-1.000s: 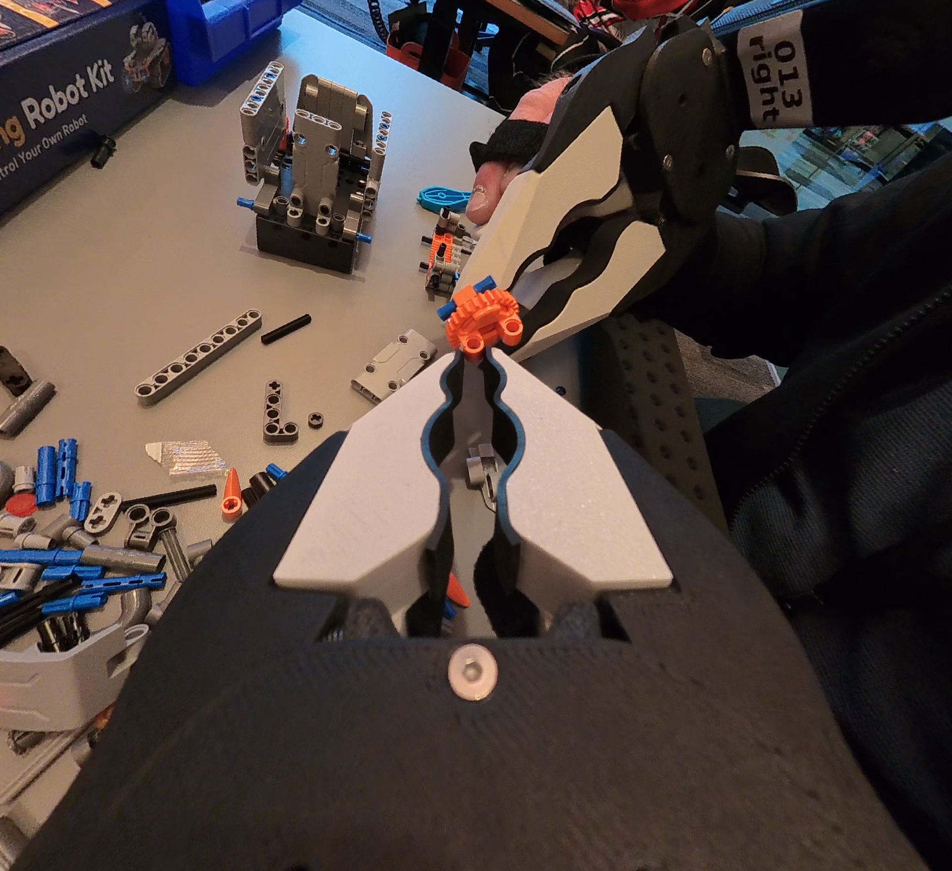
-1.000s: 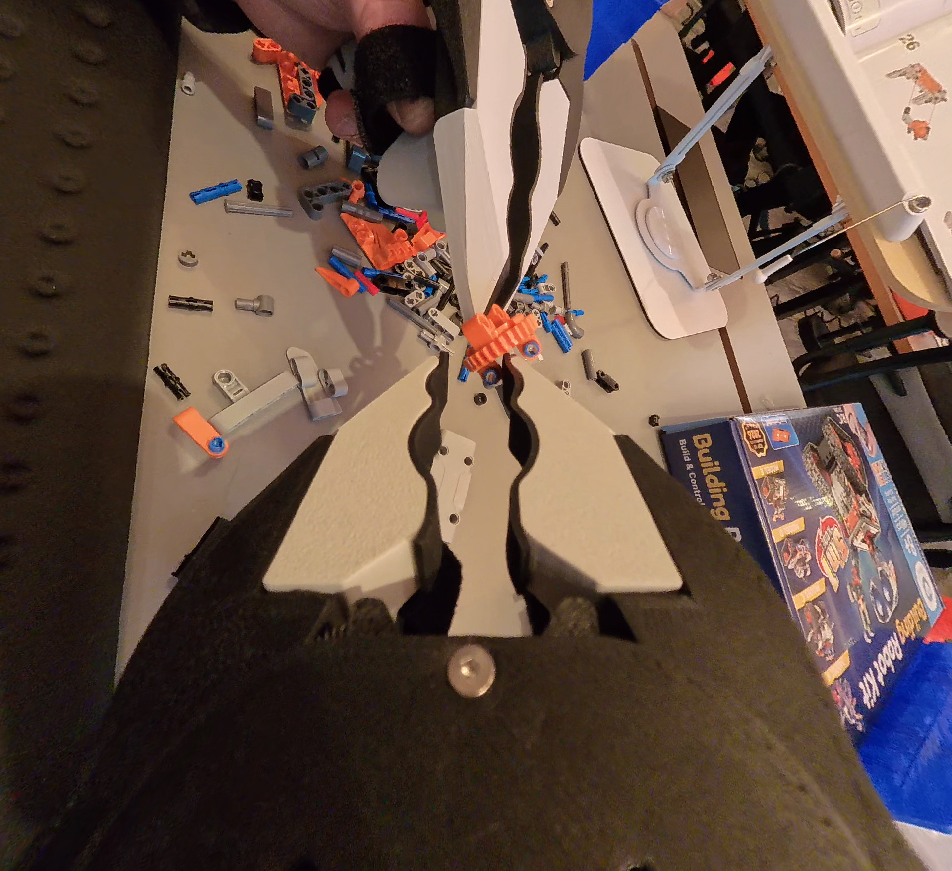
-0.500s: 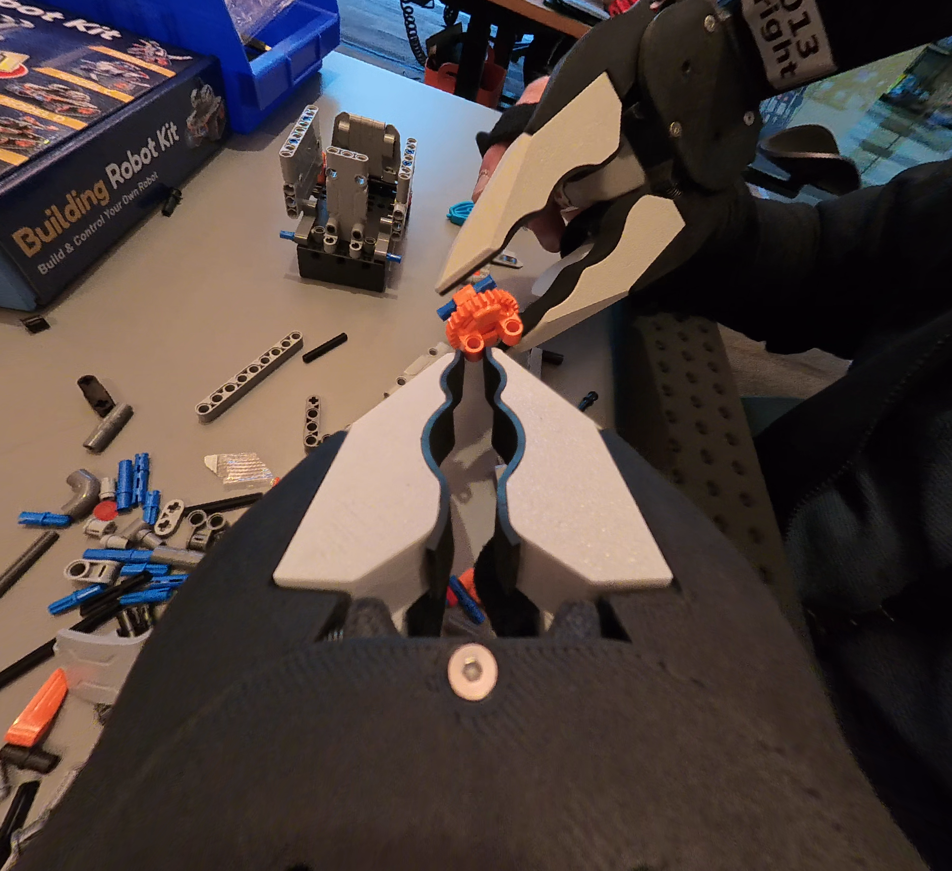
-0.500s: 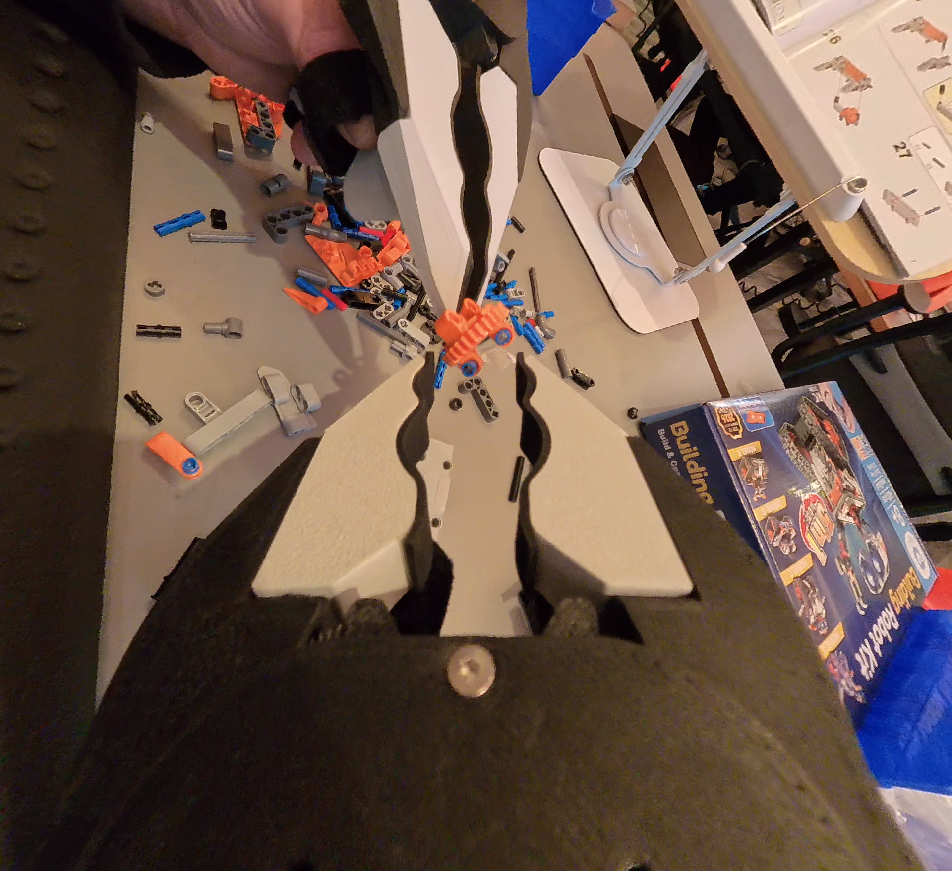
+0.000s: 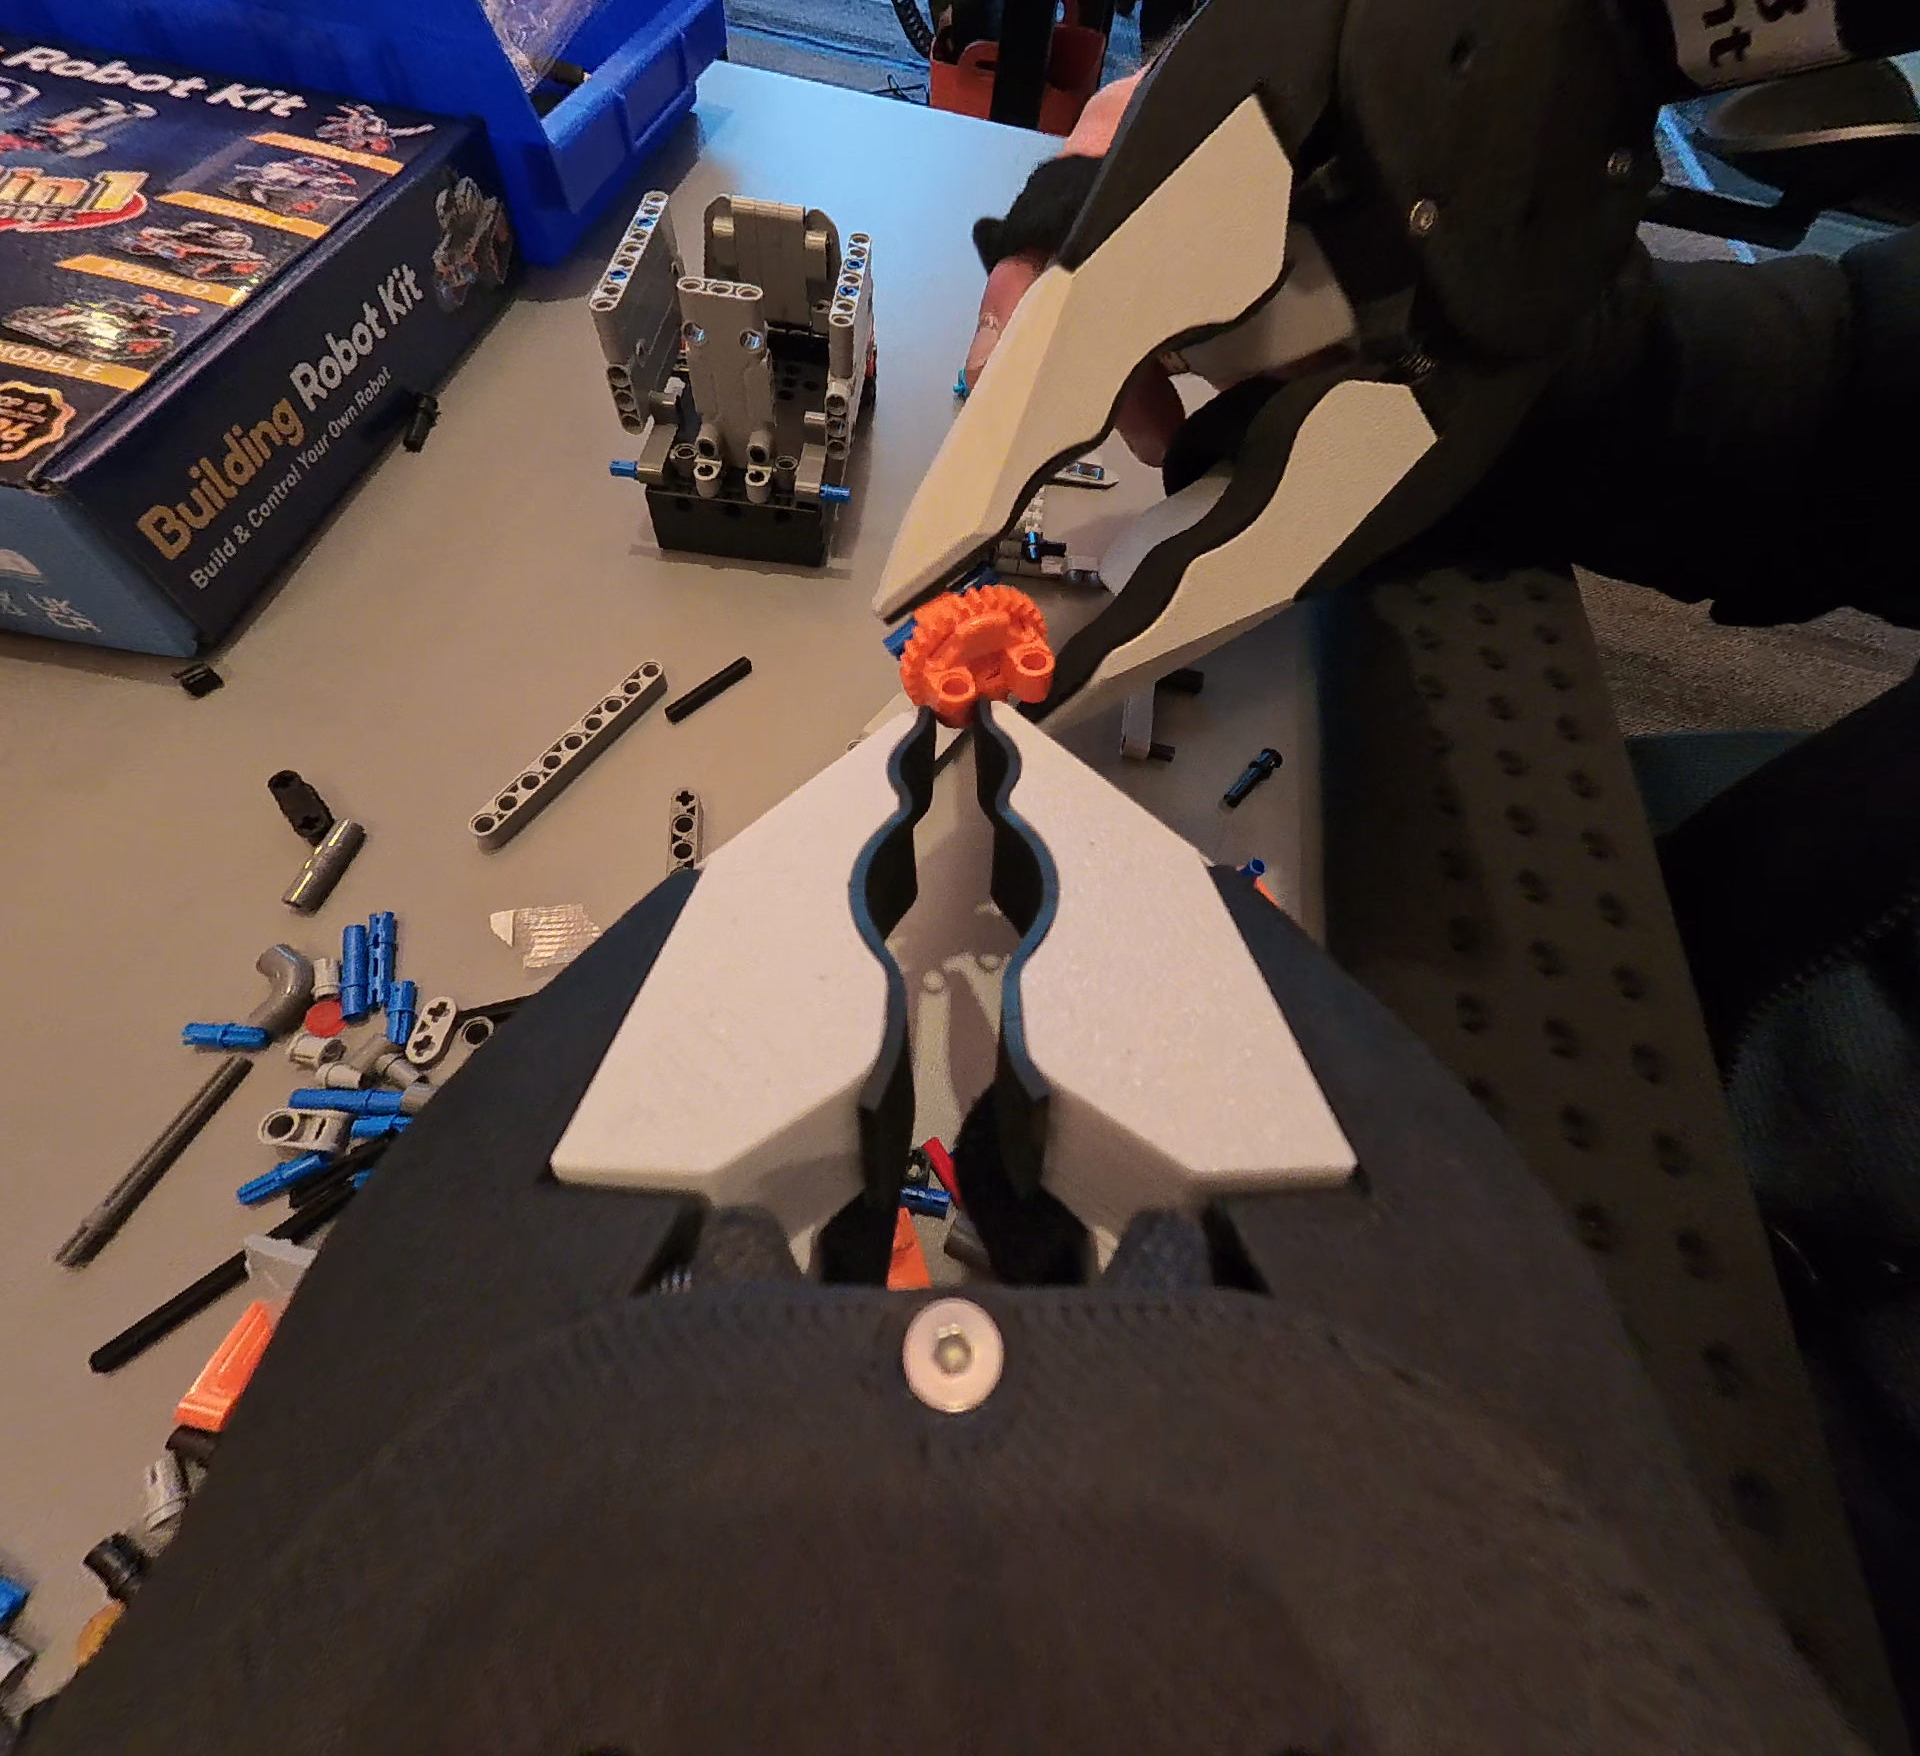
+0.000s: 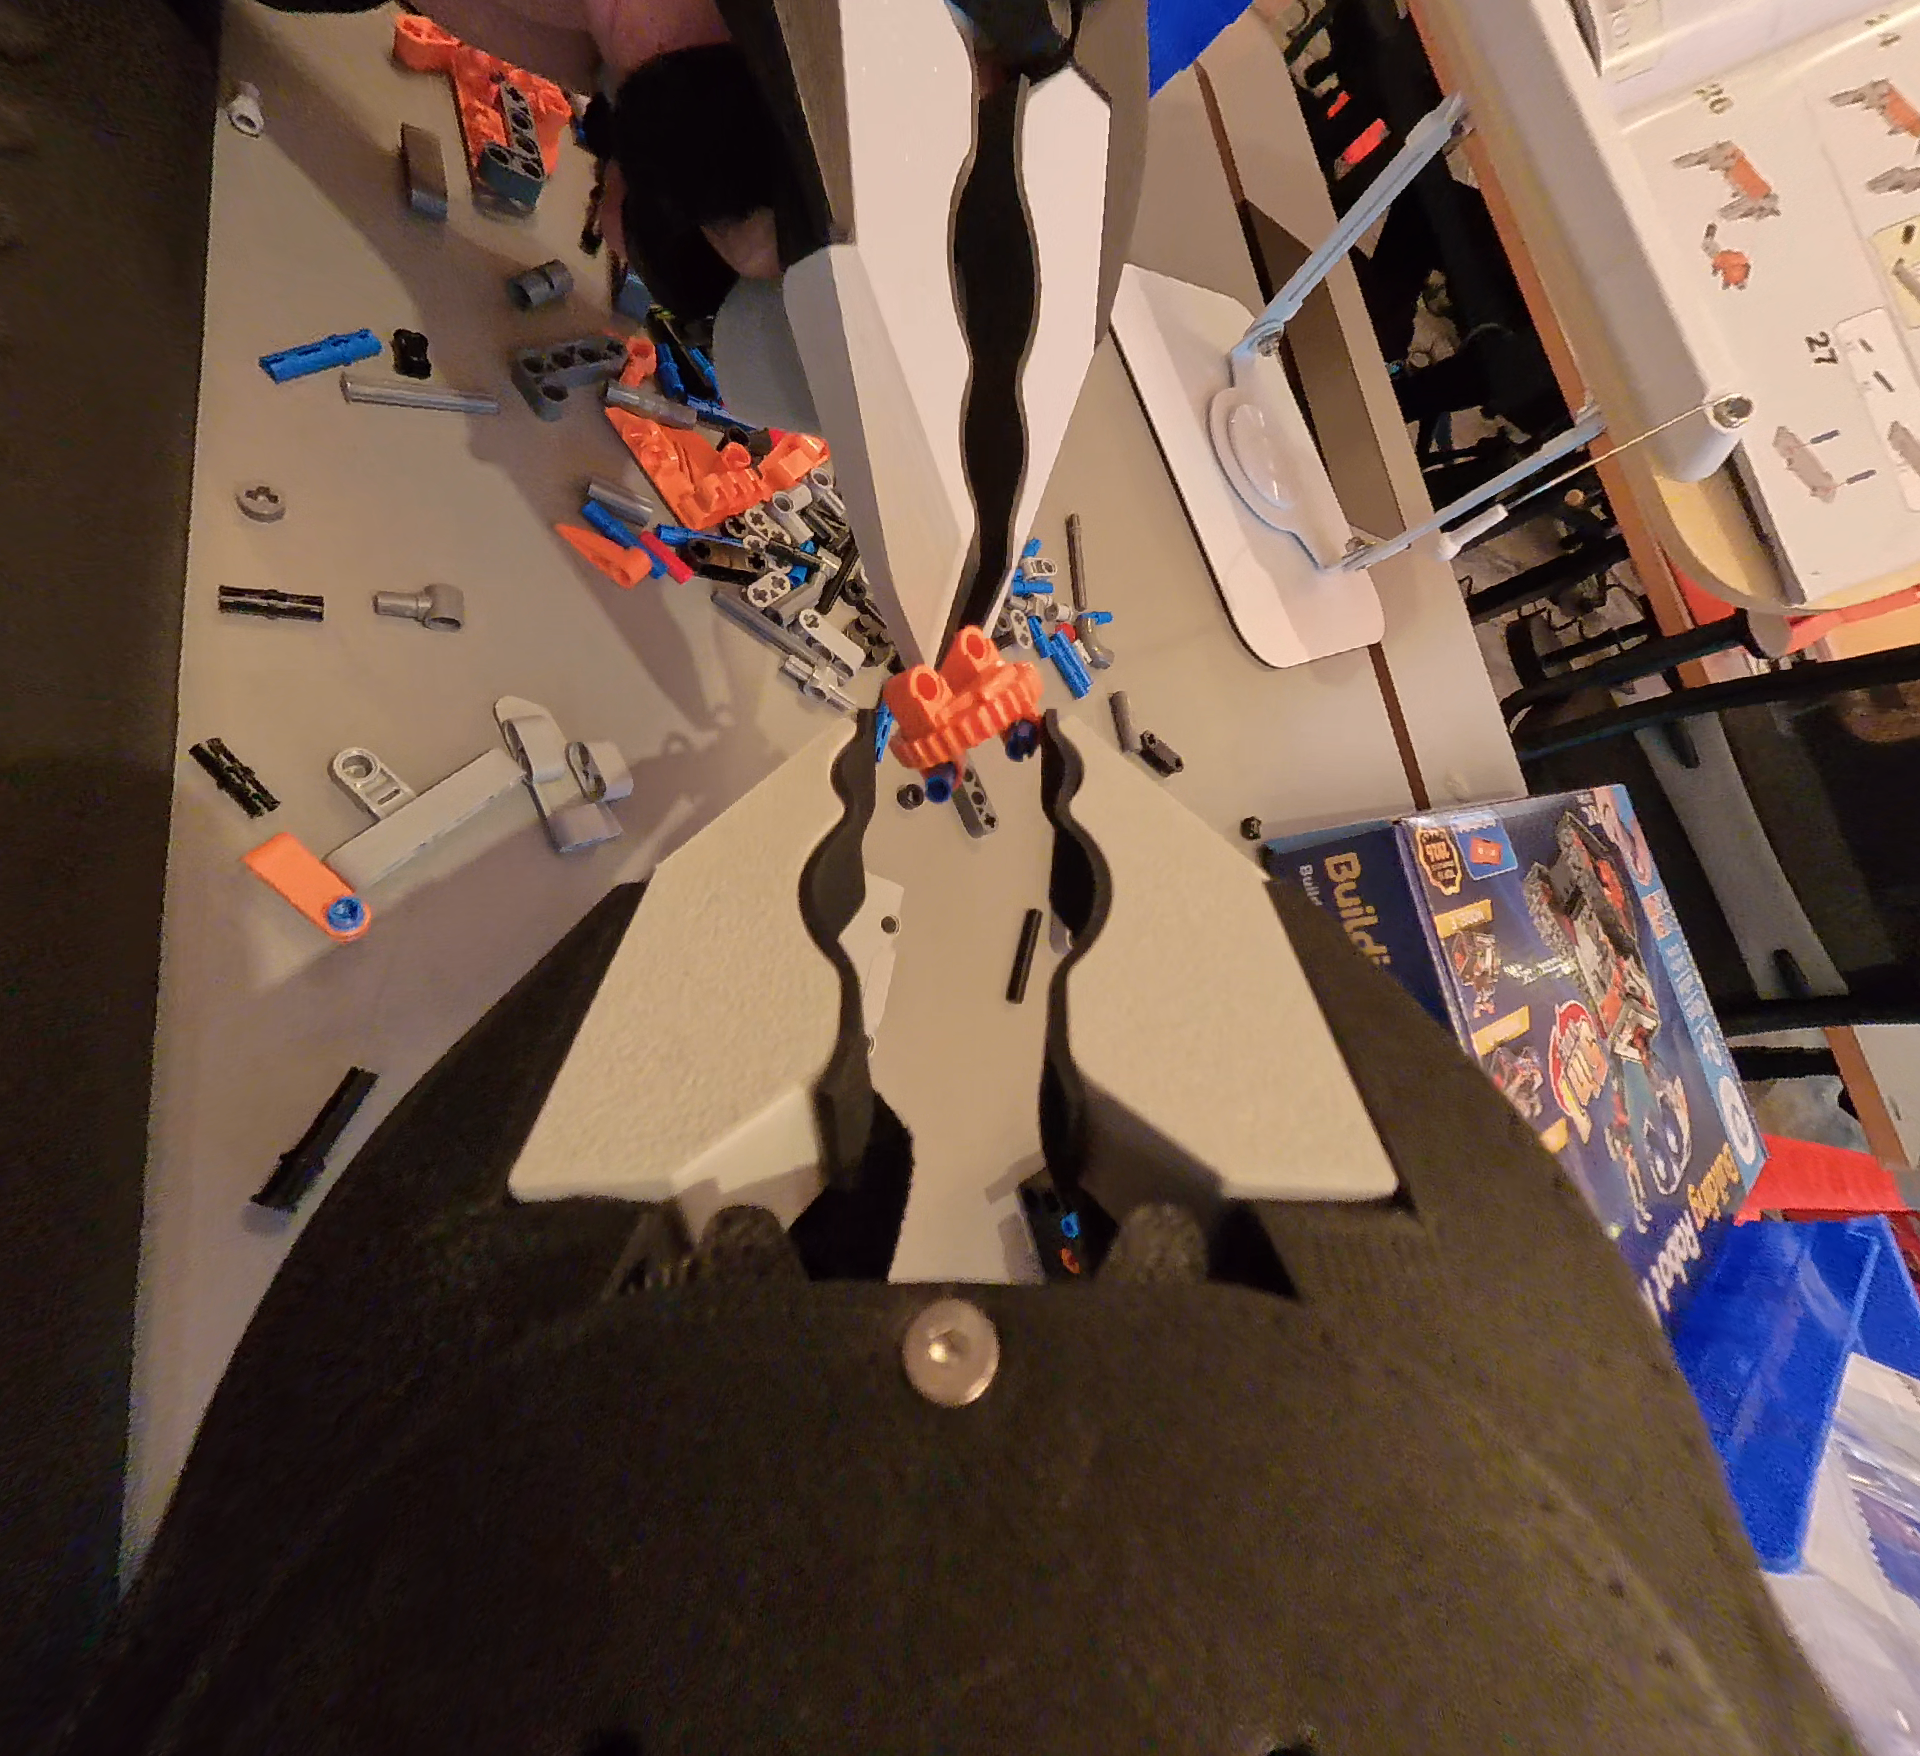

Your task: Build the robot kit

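Observation:
An orange toothed piece [image 5: 971, 662] with blue pins in it is pinched at the tips of my left gripper [image 5: 956, 714], which is shut on it above the grey table [image 5: 436, 667]. My right gripper [image 5: 971, 657] comes in from the upper right, open, its two fingers on either side of the piece. In the right wrist view the same orange piece [image 6: 961, 698] sits just beyond my open right gripper [image 6: 956, 735], apart from both fingers. The left gripper [image 6: 966, 636] reaches down from the top there, held by a hand.
A grey and black part-built model [image 5: 743, 418] stands on the table. A blue kit box [image 5: 208, 314] and a blue bin [image 5: 582, 75] lie at the far left. Loose pins and beams [image 5: 343, 1062] lie scattered. A booklet on a white stand [image 6: 1278, 501] stands to the right. Only a small space, under 4 cm, lies between the two pairs of fingers.
My right gripper has opened off the orange piece and its fingers now stand wide apart. The left gripper still holds the piece and has lifted a little from the table.

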`<state>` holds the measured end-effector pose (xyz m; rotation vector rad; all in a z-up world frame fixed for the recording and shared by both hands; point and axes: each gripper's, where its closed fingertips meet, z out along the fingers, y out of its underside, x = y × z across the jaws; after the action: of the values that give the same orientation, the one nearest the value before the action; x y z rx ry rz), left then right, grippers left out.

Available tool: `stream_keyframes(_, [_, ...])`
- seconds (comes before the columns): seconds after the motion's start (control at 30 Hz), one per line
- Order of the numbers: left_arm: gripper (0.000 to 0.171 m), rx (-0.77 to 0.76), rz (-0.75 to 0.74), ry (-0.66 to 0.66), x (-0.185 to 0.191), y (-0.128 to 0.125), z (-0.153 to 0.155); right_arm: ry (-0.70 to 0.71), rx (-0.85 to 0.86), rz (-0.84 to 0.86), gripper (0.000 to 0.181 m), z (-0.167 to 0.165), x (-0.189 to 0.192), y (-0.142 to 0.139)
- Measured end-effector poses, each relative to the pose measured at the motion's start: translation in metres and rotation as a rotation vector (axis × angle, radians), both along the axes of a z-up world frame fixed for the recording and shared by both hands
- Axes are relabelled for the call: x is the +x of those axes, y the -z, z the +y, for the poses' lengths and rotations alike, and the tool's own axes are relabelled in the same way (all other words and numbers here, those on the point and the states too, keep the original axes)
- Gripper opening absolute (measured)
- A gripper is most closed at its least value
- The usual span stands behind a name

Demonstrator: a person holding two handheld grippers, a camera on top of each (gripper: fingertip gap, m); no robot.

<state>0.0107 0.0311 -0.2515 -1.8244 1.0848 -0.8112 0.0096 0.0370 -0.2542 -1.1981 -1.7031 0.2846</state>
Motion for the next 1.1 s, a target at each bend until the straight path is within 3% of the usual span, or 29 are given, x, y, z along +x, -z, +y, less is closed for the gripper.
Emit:
stream_keyframes(0.37, [0.005,-0.016,-0.018,0.009,0.001,-0.001,-0.001,-0.010,-0.075,0.006,0.027,-0.001,0.001,0.002])
stream_keyframes(1.1, [0.010,-0.006,-0.076,0.001,-0.002,-0.012,0.000,-0.092,-0.513,0.158,0.027,-0.005,0.008,-0.010])
